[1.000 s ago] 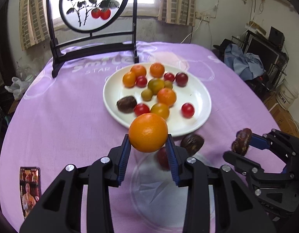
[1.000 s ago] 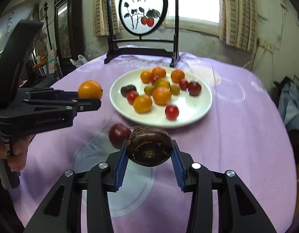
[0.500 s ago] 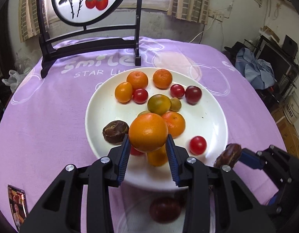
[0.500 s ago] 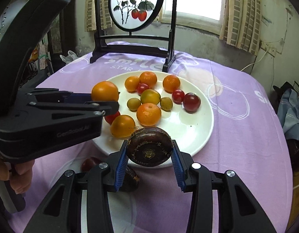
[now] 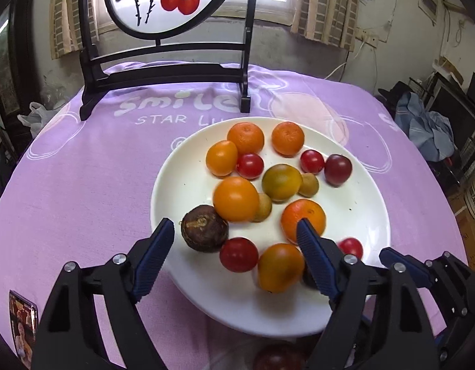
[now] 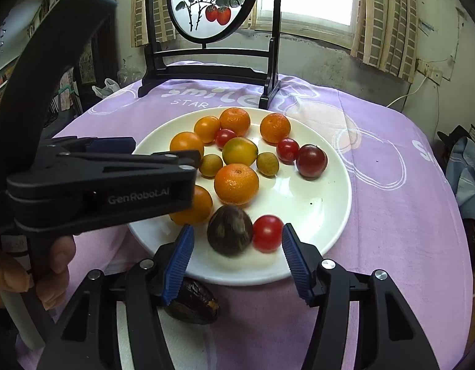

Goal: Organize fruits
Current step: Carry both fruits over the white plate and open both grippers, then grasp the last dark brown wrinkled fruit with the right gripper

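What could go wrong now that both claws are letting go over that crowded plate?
The dark brown fruit just released by the opening right gripper looks blurred, so it may be rolling; it sits near the white plate's front rim and might tip off. The orange fruit, beyond the opening left gripper, could nudge its neighbours. Two dark fruits below the rim are easily overlooked.

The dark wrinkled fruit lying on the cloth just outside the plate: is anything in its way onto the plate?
Nothing but the plate's rim stands before the wrinkled fruit. Just inside the rim sit a dark round fruit and a red tomato, filling the nearest spot; bare plate shows to their right.
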The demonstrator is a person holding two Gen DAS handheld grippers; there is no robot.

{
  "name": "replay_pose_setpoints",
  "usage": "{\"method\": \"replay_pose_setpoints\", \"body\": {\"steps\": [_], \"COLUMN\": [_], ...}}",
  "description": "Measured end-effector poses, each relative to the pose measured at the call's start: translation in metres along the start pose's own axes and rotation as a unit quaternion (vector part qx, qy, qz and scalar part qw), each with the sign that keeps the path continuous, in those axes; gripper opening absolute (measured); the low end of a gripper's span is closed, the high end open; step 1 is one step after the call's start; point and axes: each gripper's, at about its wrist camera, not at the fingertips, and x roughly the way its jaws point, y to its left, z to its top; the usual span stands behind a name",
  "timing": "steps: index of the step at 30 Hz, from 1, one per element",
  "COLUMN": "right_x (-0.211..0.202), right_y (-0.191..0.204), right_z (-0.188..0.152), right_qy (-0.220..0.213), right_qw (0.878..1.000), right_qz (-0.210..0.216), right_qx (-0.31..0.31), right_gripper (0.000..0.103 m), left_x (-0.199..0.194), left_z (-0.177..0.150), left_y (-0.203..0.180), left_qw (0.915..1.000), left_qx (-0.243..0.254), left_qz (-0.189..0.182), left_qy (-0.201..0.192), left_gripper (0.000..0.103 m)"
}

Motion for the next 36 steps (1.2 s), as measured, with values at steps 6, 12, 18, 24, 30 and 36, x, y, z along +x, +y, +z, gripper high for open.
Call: {"method": "replay_pose_setpoints", "body": {"steps": [6, 12, 18, 24, 30, 36], "right_x": [-0.021, -0.037, -0.044, -0.038, -0.030, -0.010], "right_y": [-0.008, -0.012, -0.004, 0.013, 0.024, 0.033], "right_z": [-0.009, -0.026, -0.051, -0.073, -0.079, -0.073], "right_qy": [-0.008, -0.007, 0.010, 0.036, 0.052, 0.067], "right_qw": [1.000, 1.000, 1.000, 0.999, 0.998, 0.997], "right_qz": [-0.008, -0.013, -0.008, -0.005, -0.009, -0.022], "right_qx": [0.010, 0.018, 0.015, -0.006, -0.015, -0.025], "right_gripper": [0.065, 0.065, 0.065, 0.066, 0.066, 0.066], "left_x": [-0.024, -0.046, -0.063, -0.070, -0.063, -0.064], "left_z": [-0.010, -0.030, -0.062, -0.087, -0.100, -0.099], "left_y": [0.003, 0.002, -0.001, 0.009, 0.021, 0.037], "left_qw": [1.0000, 0.9997, 0.9994, 0.9992, 0.9993, 1.0000], "left_qx": [-0.002, 0.009, 0.030, 0.029, 0.021, 0.002], "left_qz": [-0.008, -0.020, -0.017, -0.023, -0.023, 0.000], "left_qy": [-0.006, -0.005, -0.001, 0.010, 0.023, -0.004], "left_gripper": [0.086, 0.087, 0.089, 0.089, 0.091, 0.091]}}
